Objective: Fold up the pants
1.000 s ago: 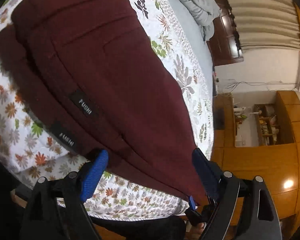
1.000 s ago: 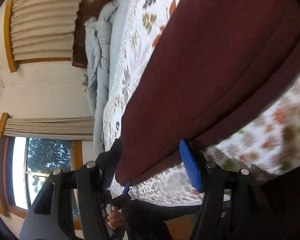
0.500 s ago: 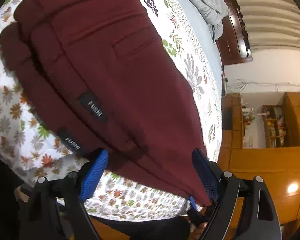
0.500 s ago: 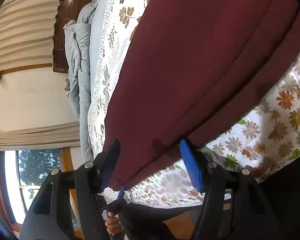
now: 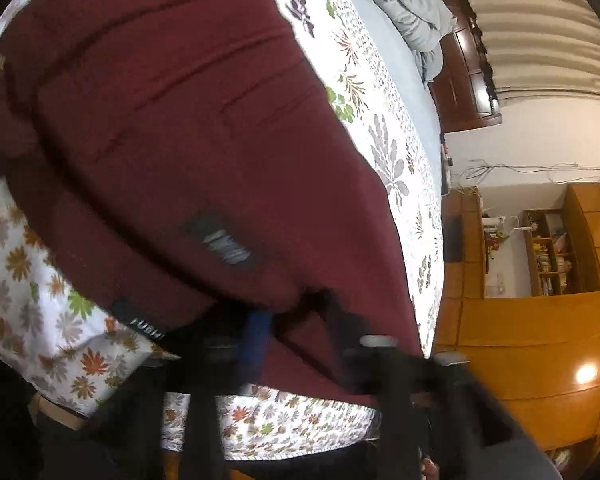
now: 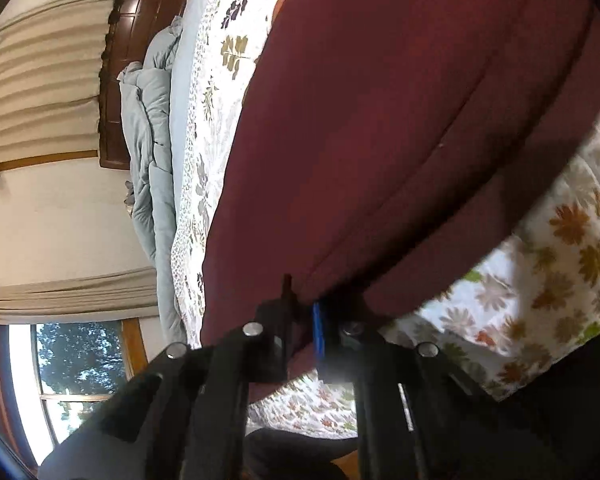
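Observation:
Dark red pants [image 5: 204, 152] lie folded lengthwise on a floral bedspread [image 5: 40, 300], with black FUSHI labels near the waist end. My left gripper [image 5: 296, 320] is shut on the near edge of the pants, its blue pads pinching the cloth; the view is blurred. The pants also fill the right wrist view [image 6: 400, 120]. My right gripper [image 6: 304, 320] is shut on their near edge at the leg end.
A grey duvet [image 6: 148, 152] is bunched at the far side of the bed by a dark wooden headboard [image 6: 128, 60]. Wooden cabinets [image 5: 520, 340] and shelves stand beyond the bed's edge. A window [image 6: 76, 364] and curtains show in the right wrist view.
Both grippers were open around the near edge of the pants; both have now closed on the cloth. The left view has moved closer and blurred.

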The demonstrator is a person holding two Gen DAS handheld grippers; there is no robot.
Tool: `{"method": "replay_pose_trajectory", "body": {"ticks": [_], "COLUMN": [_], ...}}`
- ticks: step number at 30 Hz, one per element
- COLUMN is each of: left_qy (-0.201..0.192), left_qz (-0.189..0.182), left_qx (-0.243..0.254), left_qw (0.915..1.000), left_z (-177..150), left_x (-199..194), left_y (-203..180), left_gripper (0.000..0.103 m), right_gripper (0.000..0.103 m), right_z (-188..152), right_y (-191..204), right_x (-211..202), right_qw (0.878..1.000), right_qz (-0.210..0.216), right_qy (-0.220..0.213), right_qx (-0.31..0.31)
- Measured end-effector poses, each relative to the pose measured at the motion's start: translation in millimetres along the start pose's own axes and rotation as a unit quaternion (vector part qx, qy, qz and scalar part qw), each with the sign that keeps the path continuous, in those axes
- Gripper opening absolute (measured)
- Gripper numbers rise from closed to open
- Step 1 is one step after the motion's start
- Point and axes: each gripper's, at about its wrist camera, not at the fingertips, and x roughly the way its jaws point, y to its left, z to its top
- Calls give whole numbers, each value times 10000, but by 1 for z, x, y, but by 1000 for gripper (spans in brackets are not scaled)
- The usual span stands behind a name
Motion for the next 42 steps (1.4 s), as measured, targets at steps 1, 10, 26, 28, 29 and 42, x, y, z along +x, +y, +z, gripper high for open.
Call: {"method": "replay_pose_trajectory", "body": {"ticks": [1,10,26,28,29,42], "left_qy": [-21,-83,84,-72,-130,-37], "left_qz": [11,-126,-18,48,82,-63], "left_qx": [4,-115,317,240,153,-246], "left_qw": [10000,9998,9995,9997,9998,9997], "left_z": [-3,-19,-28,-21,-15,18], "left_x": [-2,-19,-33,-41,-45,-41], "left_y": [5,25,-6,-7,-4,22], "left_gripper": [14,11,44,63,65,65], "right_gripper": [7,7,49,49,49,10], "right_z": [-2,-7,-74,-81,-85,-87], "right_y": [-1,-10,55,56,56,49], "right_x": [-1,-4,53,77,91,121], "right_qw": [10000,9998,9831,9824,9823,9879], "right_qz": [-9,-123,81,236,191,72], "right_qy": [0,25,1450,1672,1746,1512], "right_qx": [-37,-136,-1118,-797,-658,-330]}}
